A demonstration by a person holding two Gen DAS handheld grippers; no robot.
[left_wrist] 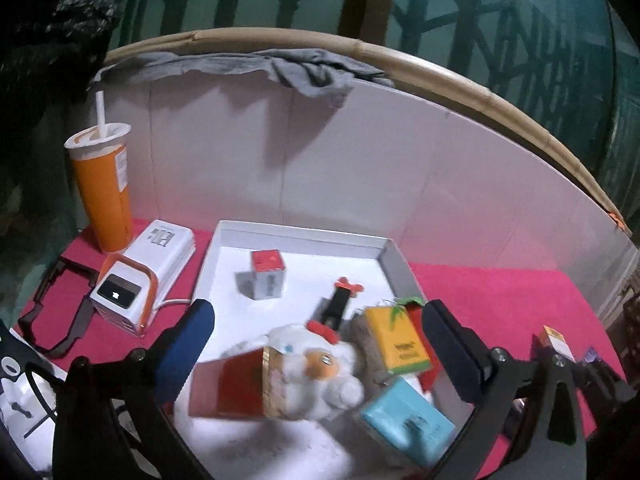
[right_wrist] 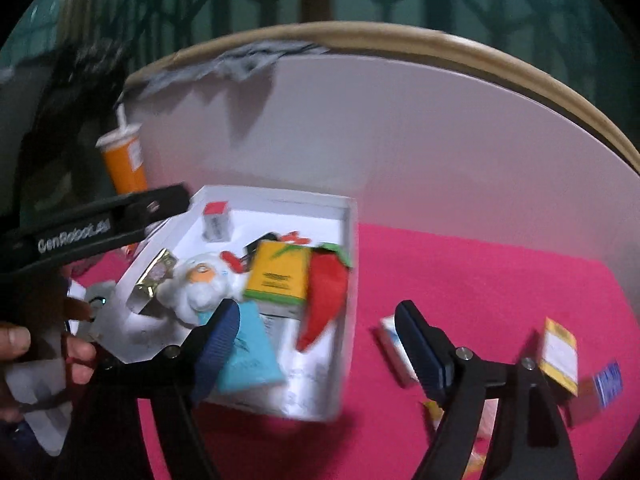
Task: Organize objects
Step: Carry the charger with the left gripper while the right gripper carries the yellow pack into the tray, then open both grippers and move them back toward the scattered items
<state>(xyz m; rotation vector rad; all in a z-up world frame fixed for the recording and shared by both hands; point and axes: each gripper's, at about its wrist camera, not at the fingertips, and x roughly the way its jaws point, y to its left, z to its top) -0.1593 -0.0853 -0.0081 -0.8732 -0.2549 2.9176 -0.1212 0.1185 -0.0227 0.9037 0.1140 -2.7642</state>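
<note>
Both grippers spread wide, empty. Right gripper (right_wrist: 316, 344) hovers beside white tray (right_wrist: 352, 280); small white box (right_wrist: 394, 350) lies on pink cloth (right_wrist: 480, 280) between its fingers, long axis receding; left gripper (left_wrist: 316, 340) farther

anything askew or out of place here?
Yes. A few small boxes lie loose on the pink cloth, outside the white tray. Inside the tray, the plush toy and boxes are piled haphazardly. A grey rag droops over the backboard.

Two wrist views, close above the white tray (left_wrist: 394, 258) (right_wrist: 352, 240) – both facing the backboard (left_wrist: 400, 168) (right_wrist: 440, 152)
</note>
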